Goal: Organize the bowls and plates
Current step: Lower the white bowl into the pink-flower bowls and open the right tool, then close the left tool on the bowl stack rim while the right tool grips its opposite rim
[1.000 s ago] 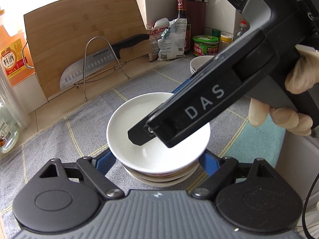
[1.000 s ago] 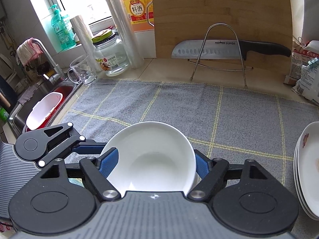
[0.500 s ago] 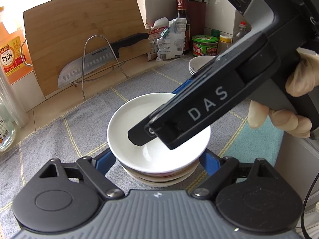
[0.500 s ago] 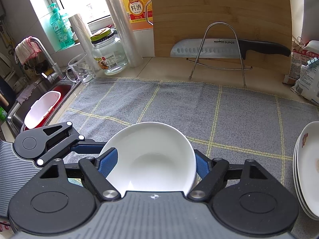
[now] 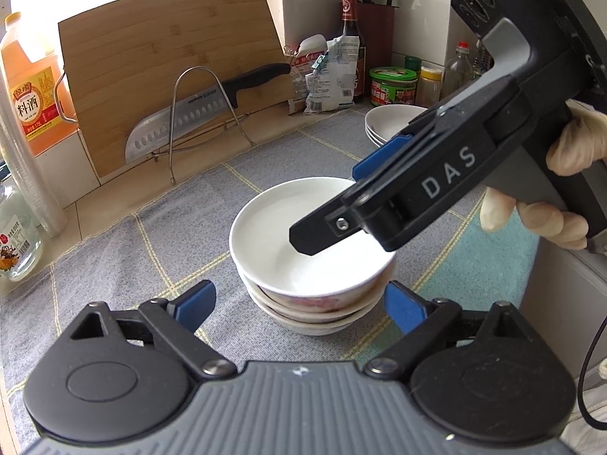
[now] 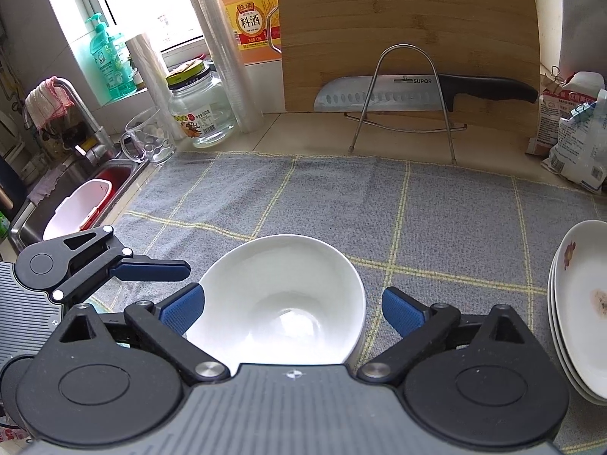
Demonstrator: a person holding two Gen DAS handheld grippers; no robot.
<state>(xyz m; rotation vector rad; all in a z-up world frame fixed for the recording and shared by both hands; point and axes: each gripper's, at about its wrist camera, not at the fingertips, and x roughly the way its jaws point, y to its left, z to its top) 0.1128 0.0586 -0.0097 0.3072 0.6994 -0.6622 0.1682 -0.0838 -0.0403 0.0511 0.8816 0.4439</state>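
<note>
My right gripper (image 6: pixel 292 303) is opening, its fingers clear of the white bowl (image 6: pixel 280 303) between them. My left gripper (image 5: pixel 299 305) is opening too, fingers apart beside the bowl stack (image 5: pixel 315 303).

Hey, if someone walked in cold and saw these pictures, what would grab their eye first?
Probably the white bowl topping a bowl stack on the grey checked cloth, with the right claw opening around it and the left claw opening beside the stack. Next, the big knife on its wire stand against the wooden cutting board.

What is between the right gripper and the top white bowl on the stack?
Nothing visible. The right gripper, jaws opening, straddles the top white bowl with its blue pads off the rim. The left gripper stands beside the bowl stack.
</note>
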